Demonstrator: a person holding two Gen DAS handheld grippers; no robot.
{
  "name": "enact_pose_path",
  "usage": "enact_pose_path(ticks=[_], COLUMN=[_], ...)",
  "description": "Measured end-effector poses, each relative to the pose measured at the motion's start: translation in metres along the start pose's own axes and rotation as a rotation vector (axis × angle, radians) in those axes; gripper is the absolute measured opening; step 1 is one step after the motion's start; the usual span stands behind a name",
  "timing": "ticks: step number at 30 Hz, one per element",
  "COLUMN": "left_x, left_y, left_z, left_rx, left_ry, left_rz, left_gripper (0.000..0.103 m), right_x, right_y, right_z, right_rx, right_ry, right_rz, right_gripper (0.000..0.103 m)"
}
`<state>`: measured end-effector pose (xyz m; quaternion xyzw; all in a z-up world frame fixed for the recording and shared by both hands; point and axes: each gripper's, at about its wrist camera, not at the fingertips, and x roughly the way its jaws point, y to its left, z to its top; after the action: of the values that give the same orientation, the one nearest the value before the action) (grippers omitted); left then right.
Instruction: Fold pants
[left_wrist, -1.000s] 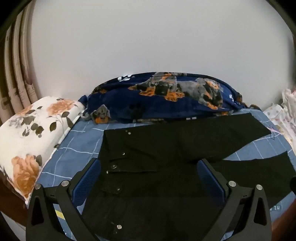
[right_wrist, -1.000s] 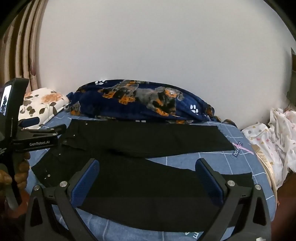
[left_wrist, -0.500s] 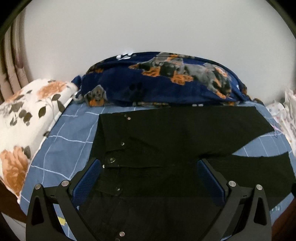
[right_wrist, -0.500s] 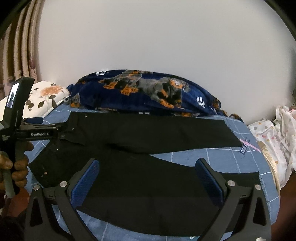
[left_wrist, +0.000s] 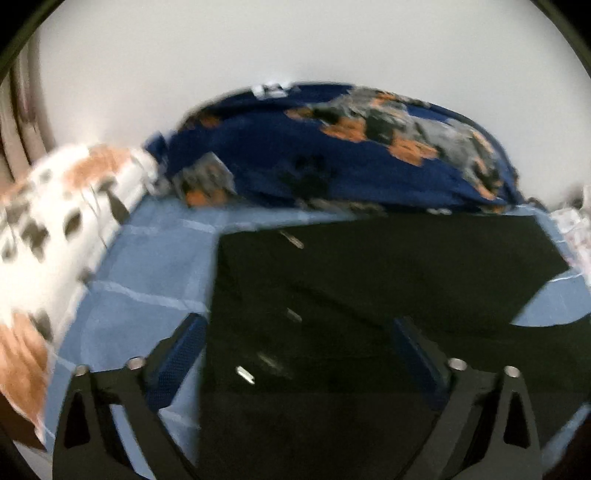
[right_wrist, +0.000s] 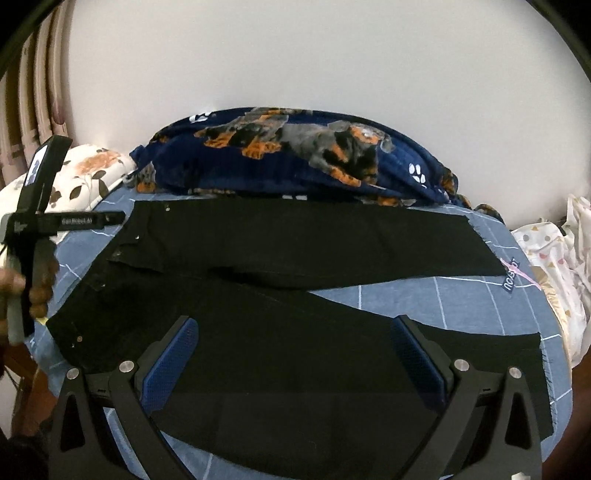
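A bed with a blue checked sheet (right_wrist: 461, 299) is seen in front of a plain white wall (right_wrist: 314, 66). Black pants (right_wrist: 295, 243) are spread flat on the sheet. Their top part with the shiny snaps lies to the left, and the two legs reach out to the right. The far leg lies straight along the back, and the near leg slants toward the front edge of the bed. A gap of blue sheet is seen between the leg ends.

A dark blue blanket with dog pictures (right_wrist: 295, 155) is bunched up behind the pants, against the wall. A white pillow with orange flowers (right_wrist: 92, 170) is seen at the left end of the bed. A heap of pale spotted cloth (right_wrist: 554, 251) lies at the right end.

The right gripper (right_wrist: 295, 363) is held over the near leg, with its blue pads wide apart and nothing pinched between them. The left gripper (left_wrist: 299, 356) is held over the top part of the pants, in a very blurred view. Its jaws are closing, but the pads are not pressed on the cloth. A hand (right_wrist: 37, 284) is seen at the far left, wrapped around the left gripper's handle.
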<state>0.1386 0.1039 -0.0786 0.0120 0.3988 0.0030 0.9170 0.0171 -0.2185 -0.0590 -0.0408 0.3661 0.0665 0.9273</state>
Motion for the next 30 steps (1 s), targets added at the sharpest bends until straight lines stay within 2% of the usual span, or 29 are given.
enact_pose_path(ticks=[3, 6, 8, 9, 11, 13, 20, 24, 27, 30], left_x=[0.025, 0.060, 0.081, 0.097, 0.117, 0.141, 0.171, 0.177, 0.180, 0.184], left_y=[0.026, 0.055, 0.074, 0.087, 0.102, 0.114, 0.115, 0.110, 0.112, 0.114], left_z=[0.016, 0.031, 0.038, 0.044, 0.049, 0.055, 0.068, 0.070, 0.071, 0.070], left_rx=[0.081, 0.076, 0.041, 0.019, -0.011, -0.024, 0.029, 0.066, 0.048, -0.028], left_ry=[0.015, 0.066, 0.100, 0.129, 0.151, 0.183, 0.207, 0.231, 0.256, 0.299], left_rz=[-0.038, -0.074, -0.122, -0.140, -0.167, -0.190, -0.302, -0.324, -0.343, -0.376], left_gripper=[0.089, 0.084, 0.071, 0.070, 0.057, 0.050, 0.050, 0.051, 0.052, 0.052], right_x=[0.012, 0.024, 0.033, 0.036, 0.043, 0.046, 0.059, 0.066, 0.068, 0.069], right_y=[-0.001, -0.003, -0.004, -0.004, -0.004, -0.002, 0.001, 0.004, 0.007, 0.009], right_z=[-0.001, -0.004, -0.005, -0.006, -0.007, -0.007, -0.010, -0.011, -0.012, -0.012], right_rx=[0.013, 0.028, 0.039, 0.043, 0.044, 0.039, 0.023, 0.027, 0.016, 0.015], right_ry=[0.025, 0.059, 0.081, 0.090, 0.107, 0.115, 0.152, 0.175, 0.175, 0.181], right_rz=[0.006, 0.012, 0.019, 0.020, 0.018, 0.014, 0.001, 0.009, 0.010, 0.015], right_gripper=[0.103, 0.103, 0.103, 0.103, 0.103, 0.103, 0.103, 0.103, 0.103, 0.103])
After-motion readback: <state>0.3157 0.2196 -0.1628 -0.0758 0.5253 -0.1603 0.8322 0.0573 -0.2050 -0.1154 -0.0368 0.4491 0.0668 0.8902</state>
